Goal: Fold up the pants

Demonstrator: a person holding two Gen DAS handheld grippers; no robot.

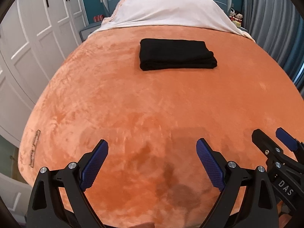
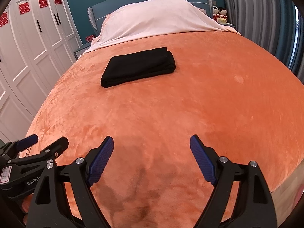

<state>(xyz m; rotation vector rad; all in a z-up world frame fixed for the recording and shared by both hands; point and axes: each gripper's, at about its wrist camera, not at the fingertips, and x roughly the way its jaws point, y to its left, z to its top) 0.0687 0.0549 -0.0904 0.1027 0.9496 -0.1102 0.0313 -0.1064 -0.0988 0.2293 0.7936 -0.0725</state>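
Pants [image 1: 177,55], black and already folded into a thick rectangular bundle, lie on the orange blanket [image 1: 133,104] of the bed, toward twelve o'clock from both grippers and well apart from them. In the right wrist view the bundle [image 2: 138,66] sits at about eleven o'clock, just short of the white cover [image 2: 155,19] over the pillows. Stacked layers show along its near edge and at its three o'clock end, so the folding looks finished or nearly so.

By the look of it, the fabric is a soft, light knit: limp, not fragile, unlikely to slip on ribbed pads, but ready to sag and spill open if lifted by one layer. A sound hold would probably pinch through all the layers at the two short ends, at nine and three o'clock of the bundle, one gripper at each. The plush blanket may drag on the cloth, so lifting seems wiser than sliding.

The left gripper [image 1: 152,146] hangs over the near part of the bed, tilted down and forward, jaws spread wide with nothing between them. The right gripper [image 2: 151,142] holds the same pose beside it, at its three o'clock, also spread wide and empty. Neither touches the blanket as far as one can tell.
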